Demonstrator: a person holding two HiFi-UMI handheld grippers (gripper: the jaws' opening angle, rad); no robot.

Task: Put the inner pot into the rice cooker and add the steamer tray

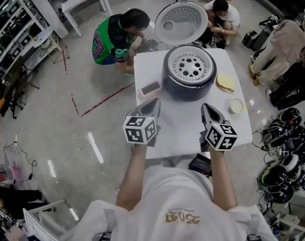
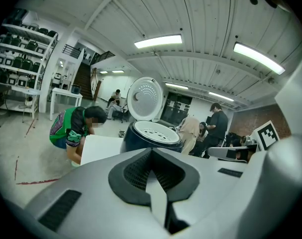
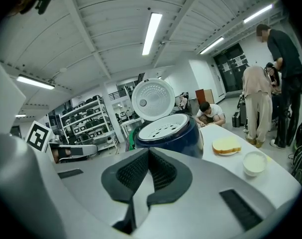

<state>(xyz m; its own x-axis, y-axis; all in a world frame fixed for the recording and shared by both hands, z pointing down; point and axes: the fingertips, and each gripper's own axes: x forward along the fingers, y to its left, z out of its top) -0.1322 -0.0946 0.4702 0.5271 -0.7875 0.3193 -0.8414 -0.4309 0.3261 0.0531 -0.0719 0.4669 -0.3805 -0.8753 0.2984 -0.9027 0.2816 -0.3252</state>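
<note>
A dark blue rice cooker (image 1: 189, 76) stands at the far middle of the white table (image 1: 177, 129), its lid (image 1: 181, 22) swung up and back. A white perforated steamer tray (image 1: 190, 65) sits in its mouth; the inner pot is hidden beneath it. The cooker shows ahead in the left gripper view (image 2: 150, 138) and in the right gripper view (image 3: 171, 132). My left gripper (image 1: 153, 103) and right gripper (image 1: 206, 107) hover over the table's near half, both shut and empty, a short way in front of the cooker.
A small dark rectangular device (image 1: 150, 88) lies left of the cooker. A plate with bread (image 1: 225, 82) and a small white bowl (image 1: 236, 106) sit at the right. A person in green (image 1: 114, 36) crouches beyond the far left corner; another person (image 1: 223, 15) crouches behind.
</note>
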